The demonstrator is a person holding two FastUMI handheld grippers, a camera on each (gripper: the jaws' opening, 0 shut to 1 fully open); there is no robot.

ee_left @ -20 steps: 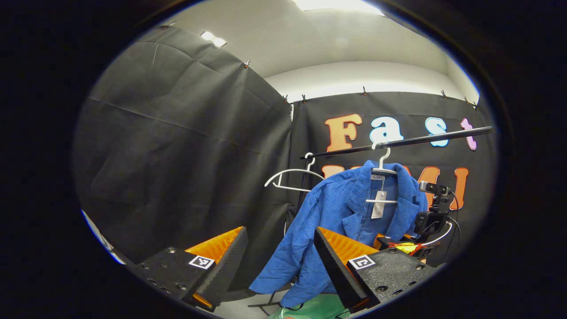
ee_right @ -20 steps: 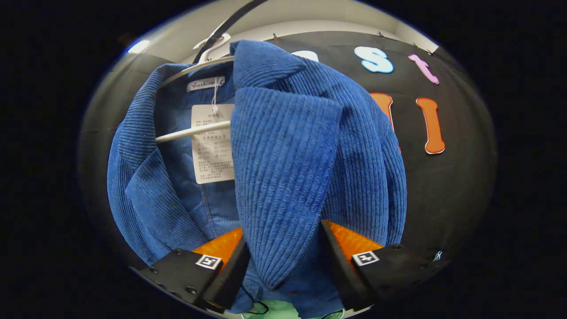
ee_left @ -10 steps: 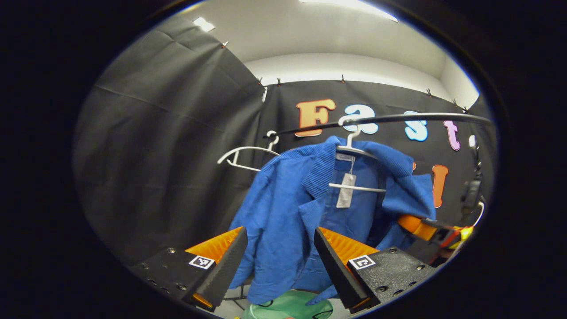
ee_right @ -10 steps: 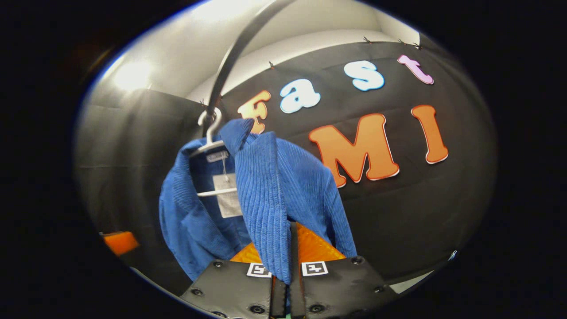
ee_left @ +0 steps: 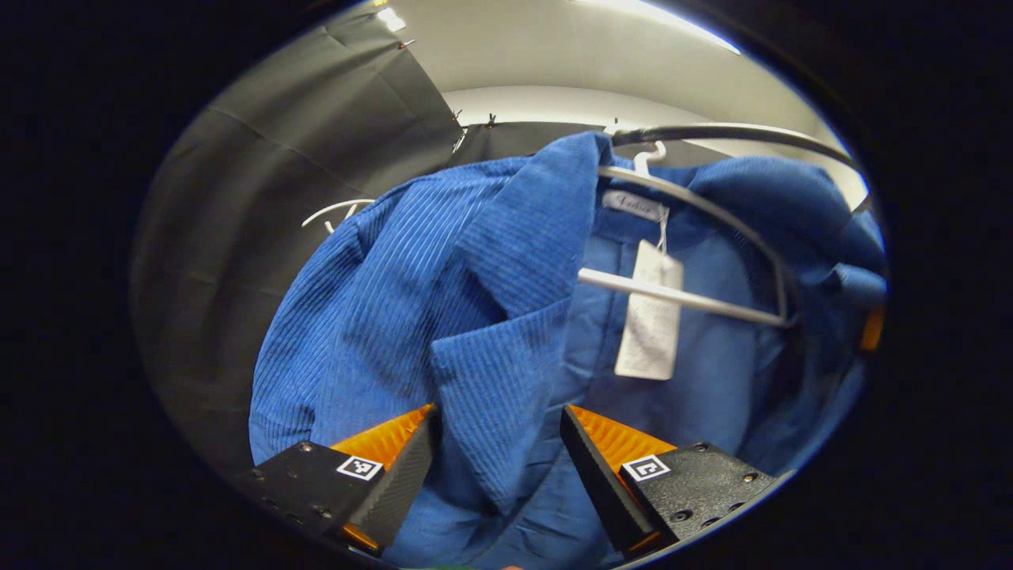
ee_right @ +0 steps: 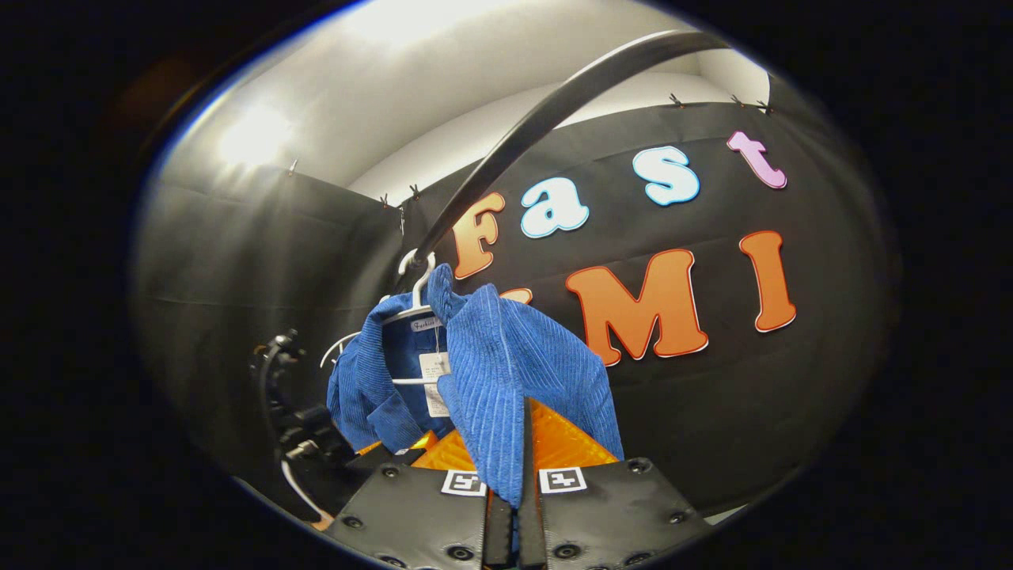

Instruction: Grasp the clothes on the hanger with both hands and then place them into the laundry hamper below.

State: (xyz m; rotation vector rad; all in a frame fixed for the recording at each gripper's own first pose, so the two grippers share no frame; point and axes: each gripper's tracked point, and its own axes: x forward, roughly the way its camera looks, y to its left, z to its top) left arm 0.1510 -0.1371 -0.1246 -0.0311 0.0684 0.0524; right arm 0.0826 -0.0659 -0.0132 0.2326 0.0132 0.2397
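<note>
Your right claw (ee_right: 514,483) pinches the blue jacket's (ee_right: 506,372) lapel, jacket on the white hanger (ee_left: 681,293) under the black rail (ee_right: 546,119), your left claw (ee_left: 498,467) spread around the other lapel.

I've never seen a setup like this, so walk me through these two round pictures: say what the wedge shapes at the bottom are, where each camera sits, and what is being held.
Each picture comes from a camera riding on a hand-held two-finger gripper, looking out along its fingers, the wedges at the bottom. A person holds one gripper in each hand. In the left gripper view, the left gripper is open, with a lapel of the blue corduroy jacket lying between its fingers. The jacket hangs on a white hanger hooked over a dark rail. In the right gripper view, the right gripper is shut on the jacket's other front edge, while the left gripper sits farther off, lower left.
</note>
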